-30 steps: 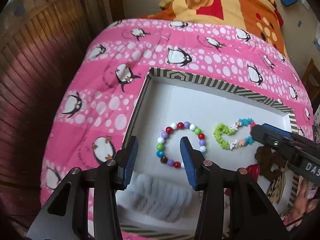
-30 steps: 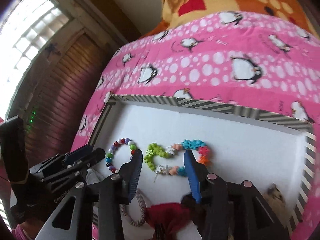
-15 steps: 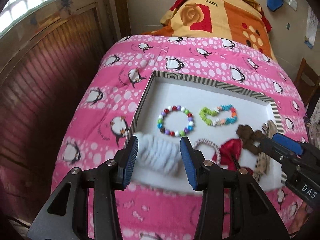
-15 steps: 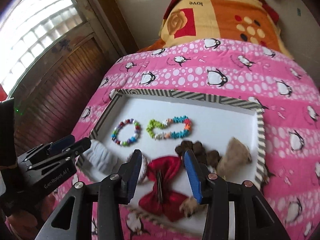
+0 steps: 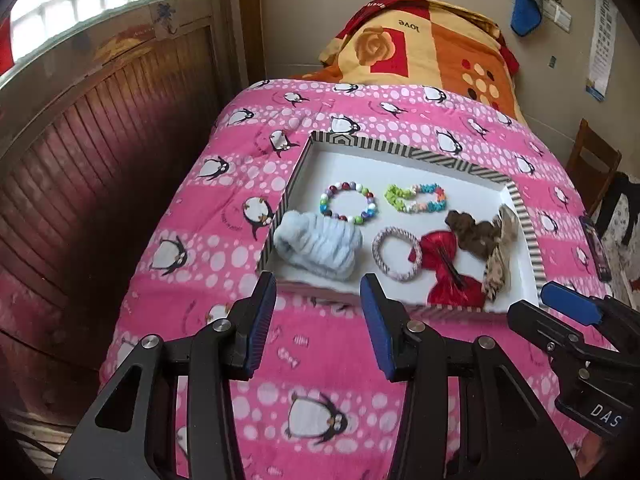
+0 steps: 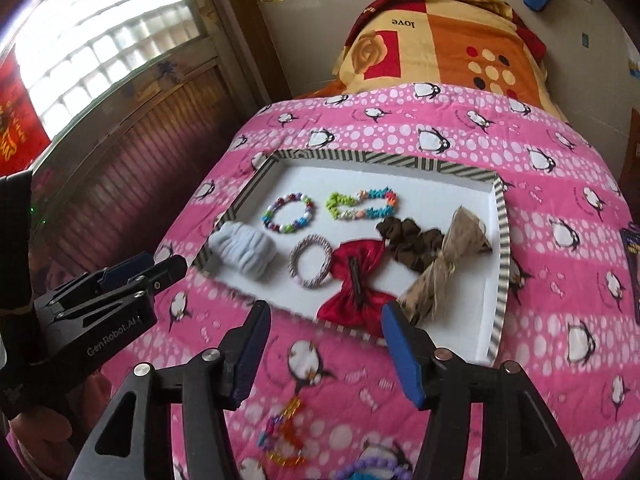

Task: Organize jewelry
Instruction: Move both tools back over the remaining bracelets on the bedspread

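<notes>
A white tray with a striped rim (image 5: 408, 152) (image 6: 384, 158) lies on the pink penguin blanket. In it are a multicoloured bead bracelet (image 5: 348, 208) (image 6: 289, 214), a green-and-blue bracelet (image 5: 416, 198) (image 6: 360, 208), a pale blue scrunchie (image 5: 318, 244) (image 6: 244, 250), a striped hair ring (image 5: 396, 254) (image 6: 311, 261), a red bow (image 5: 450, 268) (image 6: 356, 284), a brown scrunchie (image 5: 474, 232) (image 6: 414, 242) and a tan bow (image 5: 500, 256) (image 6: 444, 268). My left gripper (image 5: 318, 324) is open and empty, in front of the tray. My right gripper (image 6: 324, 352) is open and empty, also short of the tray.
A loose colourful bead bracelet (image 6: 282, 436) and a purple item (image 6: 368, 468) lie on the blanket (image 5: 224, 216) below my right gripper. A wooden wall panel (image 5: 80, 160) runs along the left. An orange quilt (image 5: 424, 44) is piled at the far end. A phone (image 5: 596, 248) lies at the right.
Both grippers have pulled back from over the bracelets in the tray to in front of it. The whole tray now shows. Both stay open and empty.
</notes>
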